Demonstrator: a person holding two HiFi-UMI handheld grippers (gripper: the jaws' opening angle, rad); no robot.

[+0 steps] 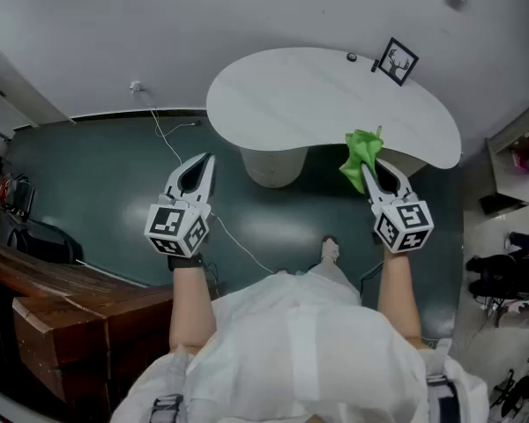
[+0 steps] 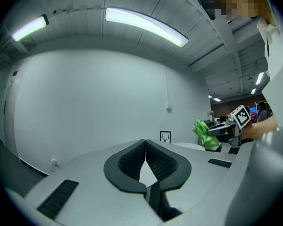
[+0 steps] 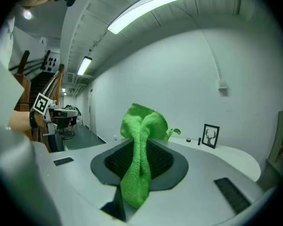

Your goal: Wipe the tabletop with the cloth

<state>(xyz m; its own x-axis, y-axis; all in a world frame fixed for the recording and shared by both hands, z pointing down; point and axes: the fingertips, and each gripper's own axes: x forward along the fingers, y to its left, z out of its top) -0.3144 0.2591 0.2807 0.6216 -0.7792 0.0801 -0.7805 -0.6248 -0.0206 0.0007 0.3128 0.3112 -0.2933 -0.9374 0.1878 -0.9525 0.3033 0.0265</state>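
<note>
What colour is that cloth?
Bright green; the cloth shows best in the right gripper view.

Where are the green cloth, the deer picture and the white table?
green cloth [image 1: 361, 153], head view, on its bunched middle.
deer picture [image 1: 397, 61], head view, middle of its frame.
white table [image 1: 309, 95], head view, bare middle of its top.

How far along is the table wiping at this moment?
Done: the cloth is clamped in the right gripper. In hand: it is held at the near edge of the table, apparently not touching. Left: all the wiping. The left gripper is shut, empty.
</note>
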